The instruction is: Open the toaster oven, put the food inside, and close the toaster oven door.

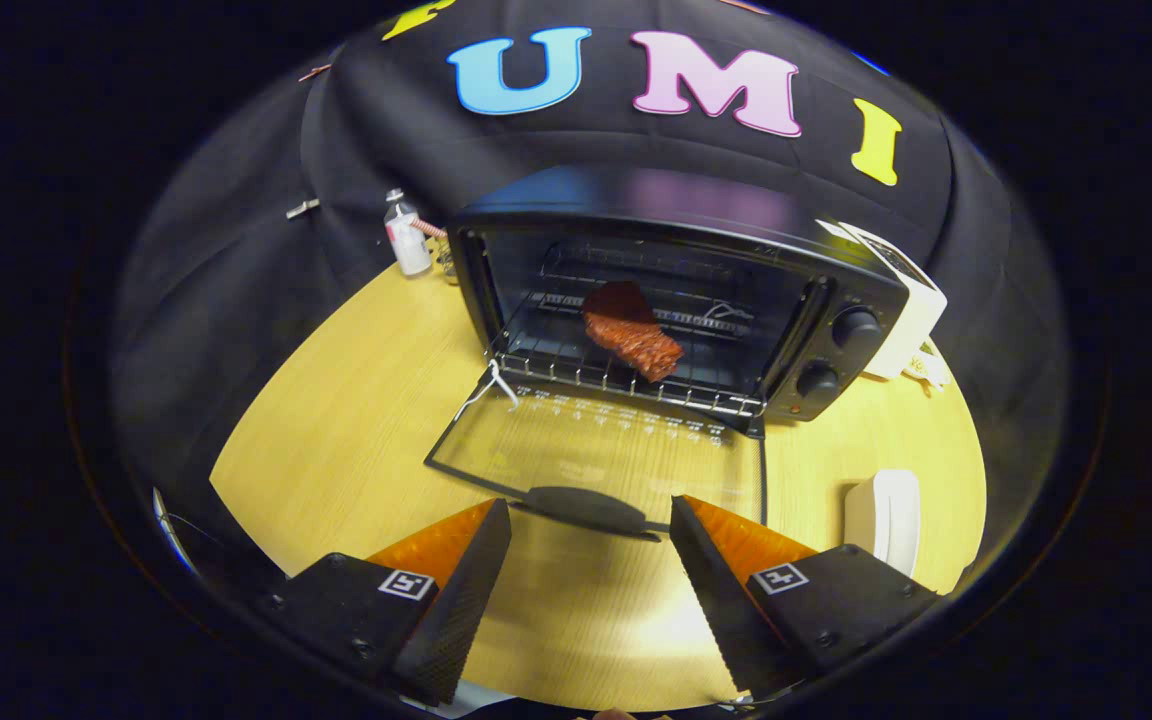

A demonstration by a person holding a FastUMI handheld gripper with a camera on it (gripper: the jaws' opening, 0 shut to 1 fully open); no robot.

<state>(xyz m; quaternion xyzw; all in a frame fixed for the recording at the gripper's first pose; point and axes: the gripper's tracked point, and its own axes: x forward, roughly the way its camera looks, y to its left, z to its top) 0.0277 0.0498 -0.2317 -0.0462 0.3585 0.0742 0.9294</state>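
Jaws: your gripper [591, 560] is spread wide and holds nothing; the fingers flank the door handle [586, 507] without touching it.
Food: the reddish slab of food [632, 343] lies on the wire rack [576, 368] inside the toaster oven [676, 300], toward the middle and near the front bars. Placing looks done.
Door: the glass door [596, 450] is folded all the way down, flat over the surface [356, 400], its handle being the part nearest you. That is why you sit low and centred on it.
Step in hand: judged as closing. Get under or around the handle and swing it up on the hinge.
Risk: the handle is shallow and close to the surface; a high approach may slide off the glass.
Surroundings: a small bottle [407, 240] stands left of the oven and a white box [901, 300] to its right, both clear of the door's arc.
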